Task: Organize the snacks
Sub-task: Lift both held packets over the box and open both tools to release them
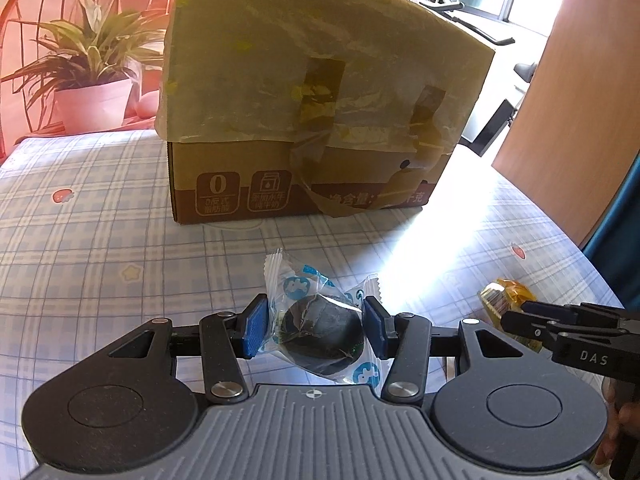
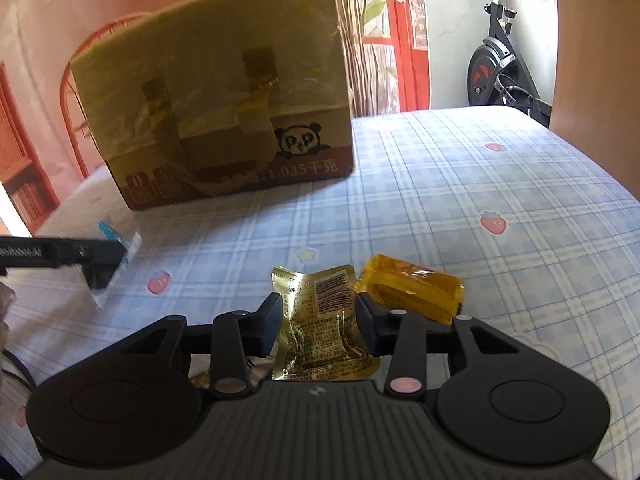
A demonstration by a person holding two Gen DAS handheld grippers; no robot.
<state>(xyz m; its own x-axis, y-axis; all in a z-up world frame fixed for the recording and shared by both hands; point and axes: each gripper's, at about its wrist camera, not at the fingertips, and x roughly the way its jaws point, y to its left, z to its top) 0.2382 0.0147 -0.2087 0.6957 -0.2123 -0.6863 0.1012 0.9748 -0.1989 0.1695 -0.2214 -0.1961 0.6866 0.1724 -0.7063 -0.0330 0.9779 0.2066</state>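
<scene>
A sunlit room with a potted plant (image 1: 86, 76) at the left and an exercise bike (image 2: 500, 60) at the right frames a counter (image 1: 80, 240) under a blue plaid cloth dotted with strawberries. On it stands a taped cardboard box (image 1: 312, 92), its flaps apparently sealed, though the top is not in view.

The left hand-held gripper (image 1: 316, 328) is closed on a clear-wrapped dark snack (image 1: 320, 332), held just above the cloth and well short of the box. To its right, the right hand-held gripper (image 2: 316, 320) pinches a gold foil packet (image 2: 320, 320). Just beside it an orange wrapped snack (image 2: 412, 292) lies loose on the cloth.

The sorting looks barely begun: two snacks are in hand, one waits, and no gathered pile or open container is visible.
</scene>
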